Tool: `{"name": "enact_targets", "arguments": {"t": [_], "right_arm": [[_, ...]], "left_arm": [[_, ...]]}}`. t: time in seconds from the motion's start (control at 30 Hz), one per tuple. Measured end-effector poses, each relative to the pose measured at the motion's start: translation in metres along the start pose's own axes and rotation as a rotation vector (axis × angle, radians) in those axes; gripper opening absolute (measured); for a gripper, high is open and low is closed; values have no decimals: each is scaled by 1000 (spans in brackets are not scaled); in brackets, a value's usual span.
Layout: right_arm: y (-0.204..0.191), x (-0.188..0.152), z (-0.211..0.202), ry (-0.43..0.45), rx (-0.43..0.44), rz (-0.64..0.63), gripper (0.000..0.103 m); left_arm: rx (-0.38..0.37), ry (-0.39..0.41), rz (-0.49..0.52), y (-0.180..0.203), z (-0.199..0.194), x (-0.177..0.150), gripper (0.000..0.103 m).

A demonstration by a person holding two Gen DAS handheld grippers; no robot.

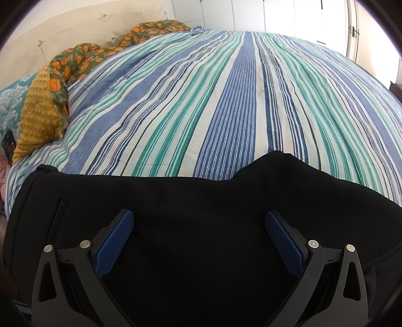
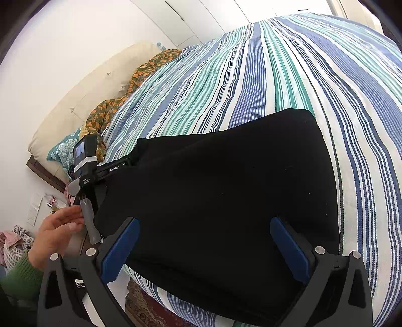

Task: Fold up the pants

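The black pants (image 1: 191, 201) lie flat on the striped bedspread (image 1: 226, 100) near the bed's front edge. My left gripper (image 1: 199, 216) is open, its blue pads (image 1: 115, 241) spread wide just above the pants. In the right wrist view the pants (image 2: 226, 188) show as a folded dark slab, their far end near the middle of the bed. My right gripper (image 2: 204, 223) is open above their near part. The left gripper's body (image 2: 85, 163) and the hand holding it (image 2: 57, 231) show at the pants' left edge.
A floral orange and green blanket (image 1: 83, 57) and a mustard dotted cushion (image 1: 40, 118) lie by the cream headboard (image 1: 75, 27). A teal patterned pillow (image 2: 65, 148) sits at the head. White wardrobe doors (image 1: 289, 15) stand beyond the bed. Clothes (image 2: 15, 241) lie on the floor.
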State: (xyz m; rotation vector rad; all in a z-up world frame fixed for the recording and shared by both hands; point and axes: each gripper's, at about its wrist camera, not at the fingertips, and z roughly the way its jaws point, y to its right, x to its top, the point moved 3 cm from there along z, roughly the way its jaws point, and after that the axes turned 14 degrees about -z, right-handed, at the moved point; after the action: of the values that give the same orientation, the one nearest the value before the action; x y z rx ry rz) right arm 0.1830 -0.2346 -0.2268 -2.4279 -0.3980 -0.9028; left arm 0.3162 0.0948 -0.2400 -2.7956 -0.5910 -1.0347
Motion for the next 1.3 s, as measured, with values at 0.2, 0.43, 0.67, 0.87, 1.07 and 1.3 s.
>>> {"name": "enact_targets", "arguments": {"t": [0.2, 0.43, 0.67, 0.87, 1.07, 1.3], "right_arm": [[-1, 0, 0, 1, -10, -15, 103], [-3, -2, 0, 1, -16, -33, 103], [-2, -4, -1, 2, -22, -44, 103], [-5, -4, 0, -4, -36, -61, 103], [-5, -5, 0, -5, -43, -58, 103], [-6, -6, 0, -11, -54, -71, 103]], "left_arm": [[-4, -5, -2, -2, 1, 0, 103], [-28, -47, -16, -3, 5, 5, 103], [-101, -257, -61, -15, -3, 14, 101], [-348, -120, -219, -72, -105, 19, 92], [-443, -48, -678, -227, -140, -20, 95], [-487, -151, -1135, -325, -81, -90, 60]]}}
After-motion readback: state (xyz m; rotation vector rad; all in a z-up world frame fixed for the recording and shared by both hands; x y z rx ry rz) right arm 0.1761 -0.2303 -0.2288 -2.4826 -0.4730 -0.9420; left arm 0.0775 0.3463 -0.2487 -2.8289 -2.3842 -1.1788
